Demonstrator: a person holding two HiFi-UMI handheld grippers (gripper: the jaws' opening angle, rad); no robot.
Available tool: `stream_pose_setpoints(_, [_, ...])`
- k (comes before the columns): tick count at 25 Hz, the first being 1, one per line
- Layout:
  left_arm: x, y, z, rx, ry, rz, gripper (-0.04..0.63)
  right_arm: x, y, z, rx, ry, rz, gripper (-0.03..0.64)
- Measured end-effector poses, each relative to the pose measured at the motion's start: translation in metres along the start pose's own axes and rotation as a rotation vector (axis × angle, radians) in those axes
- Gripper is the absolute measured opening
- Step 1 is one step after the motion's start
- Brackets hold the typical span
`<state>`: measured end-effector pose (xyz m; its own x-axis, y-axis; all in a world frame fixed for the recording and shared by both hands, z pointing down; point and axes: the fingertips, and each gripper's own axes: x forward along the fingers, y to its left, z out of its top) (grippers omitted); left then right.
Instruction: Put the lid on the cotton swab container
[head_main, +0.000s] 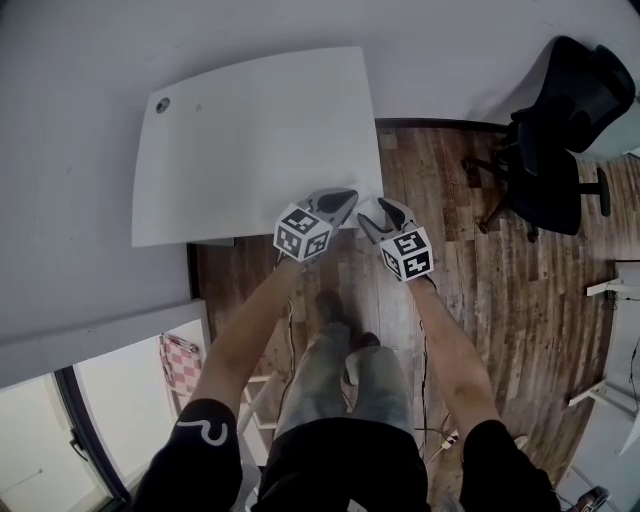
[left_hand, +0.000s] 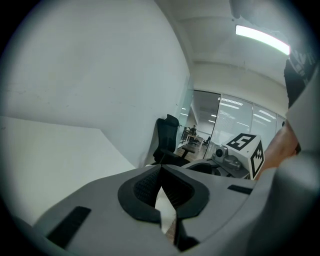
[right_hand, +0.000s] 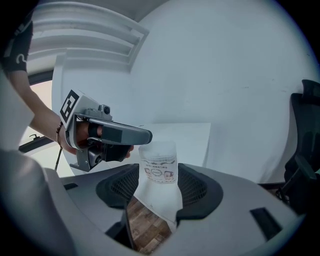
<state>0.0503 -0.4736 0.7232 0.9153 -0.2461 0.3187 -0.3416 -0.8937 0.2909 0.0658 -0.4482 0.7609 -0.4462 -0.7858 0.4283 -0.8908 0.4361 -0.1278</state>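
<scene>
Cotton swab container: clamped betw. right gripper pads, held in air just off table near corner. Left gripper jaws together, nothing seen in them, tip by container top. No separate lid visible, so prob. capping stage; next: check lid seats. Wood floor below table, white tabletop, black chair right of table.

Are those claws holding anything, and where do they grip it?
The right claw grips the cotton swab container by its sides; left claw is shut, empty.

Right tool grips clear swab container; left tool beside its top
</scene>
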Motion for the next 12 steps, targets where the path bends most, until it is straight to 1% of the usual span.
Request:
stream_pose_setpoints(4, [-0.015, -0.017, 0.013, -0.03, -0.051, 0.061, 0.025, -0.034, -0.005, 0.01, -0.011, -0.016, -0.001, 0.231])
stream_pose_setpoints(8, [-0.037, -0.043, 0.024, -0.04, -0.083, 0.137, 0.025, -0.078, -0.004, 0.026, 0.015, -0.055, -0.005, 0.193])
stream_pose_setpoints(10, [-0.05, -0.055, 0.033, -0.038, -0.102, 0.186, 0.025, -0.1, -0.003, 0.036, 0.007, -0.068, -0.014, 0.156])
stream_pose_setpoints(12, [-0.064, -0.068, 0.041, -0.043, -0.122, 0.244, 0.025, -0.123, -0.004, 0.046, -0.013, -0.082, -0.02, 0.105])
